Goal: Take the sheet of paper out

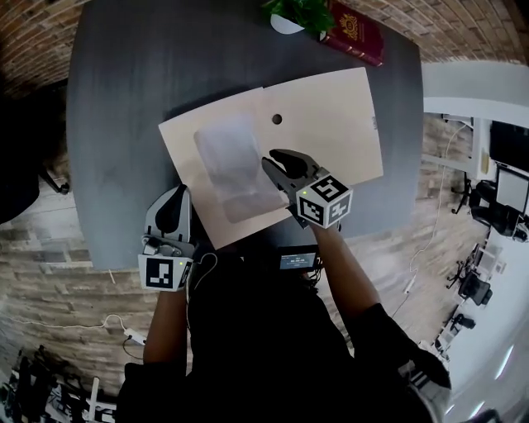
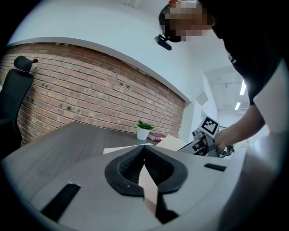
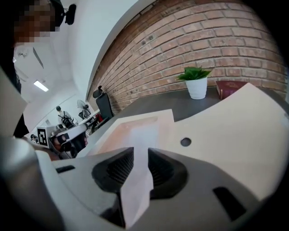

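Observation:
A beige folder [image 1: 331,116] lies open on the dark grey table [image 1: 124,99]. A pale white sheet of paper [image 1: 227,157] rests on the folder's left half. My right gripper [image 1: 277,161] is shut on the near edge of that sheet; in the right gripper view the sheet [image 3: 140,135] runs from the folder [image 3: 226,126] into the closed right gripper [image 3: 141,158]. My left gripper [image 1: 173,202] sits at the folder's left edge near the table's front. In the left gripper view, the left gripper [image 2: 144,158] is shut on a strip of the beige folder [image 2: 149,191].
A small potted plant [image 1: 293,12] and a dark red book [image 1: 357,31] stand at the table's far edge, beyond the folder. A round hole [image 1: 277,119] marks the folder's middle. A black office chair [image 2: 13,94] stands left of the table.

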Motion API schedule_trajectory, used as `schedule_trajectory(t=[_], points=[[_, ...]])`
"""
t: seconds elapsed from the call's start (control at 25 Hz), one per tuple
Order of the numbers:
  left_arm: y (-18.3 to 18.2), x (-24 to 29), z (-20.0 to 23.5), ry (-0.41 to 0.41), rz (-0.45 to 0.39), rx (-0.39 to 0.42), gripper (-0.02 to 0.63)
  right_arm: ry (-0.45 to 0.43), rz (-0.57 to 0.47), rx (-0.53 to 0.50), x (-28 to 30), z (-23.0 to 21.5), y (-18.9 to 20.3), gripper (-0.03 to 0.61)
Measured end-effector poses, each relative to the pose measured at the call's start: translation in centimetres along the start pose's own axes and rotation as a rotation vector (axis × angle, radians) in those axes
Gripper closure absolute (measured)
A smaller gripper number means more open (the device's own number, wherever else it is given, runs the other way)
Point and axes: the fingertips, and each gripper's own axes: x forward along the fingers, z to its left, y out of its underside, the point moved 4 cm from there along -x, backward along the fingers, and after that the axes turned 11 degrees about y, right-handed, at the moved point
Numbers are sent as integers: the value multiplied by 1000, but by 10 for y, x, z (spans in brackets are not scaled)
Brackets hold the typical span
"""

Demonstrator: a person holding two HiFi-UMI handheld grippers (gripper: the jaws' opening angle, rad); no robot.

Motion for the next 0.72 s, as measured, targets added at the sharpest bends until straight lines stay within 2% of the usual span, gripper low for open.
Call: schedule_trajectory(t=[0.16, 0.28, 0.48, 0.72], points=[[0, 10, 3, 22, -32, 13, 618, 17, 86, -16, 21, -7, 12, 491], [7, 16, 0, 35, -21, 7, 618, 28, 148, -35, 32, -7, 22, 491], [18, 22, -3, 39, 7, -13, 618, 64, 222, -100, 38, -7, 35, 491], [21, 24, -6, 45, 8, -13, 618, 88, 272, -104, 44, -10, 41, 495]])
